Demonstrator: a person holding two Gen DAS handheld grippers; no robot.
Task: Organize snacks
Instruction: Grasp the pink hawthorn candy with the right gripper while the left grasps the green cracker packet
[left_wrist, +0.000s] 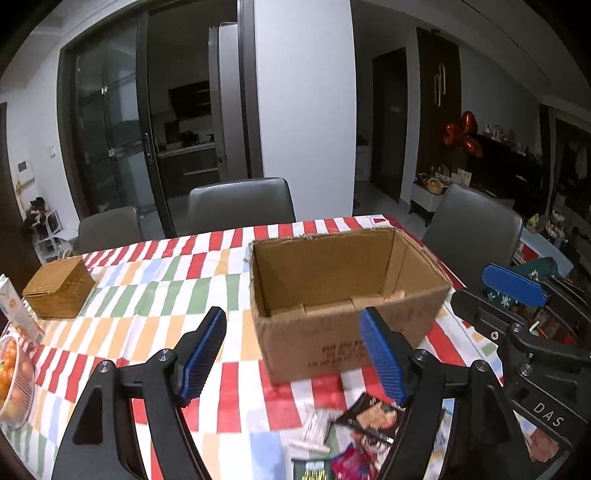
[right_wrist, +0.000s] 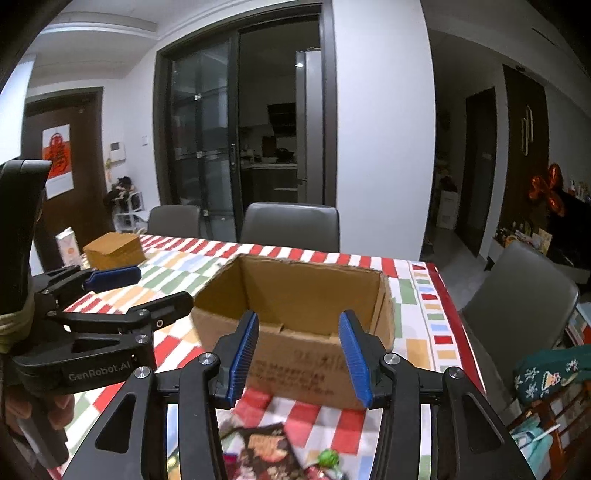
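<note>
Closest to us, below our spread jaws, the snack packets (left_wrist: 369, 424) lie loose on the checked surface (left_wrist: 155, 288); neither the left gripper (left_wrist: 295, 358) nor the right gripper (right_wrist: 297, 360) pinches anything. Just beyond the packets stands the open cardboard box (left_wrist: 347, 295), and we cannot see any snack inside it. Our left view alone shows a bowl of oranges (left_wrist: 13, 380) at the near left edge. Our right view alone shows a small green sweet (right_wrist: 328, 458) among the packets. Farther left sits a wicker box (left_wrist: 59, 288), with grey chairs (left_wrist: 240, 203) behind the surface.
</note>
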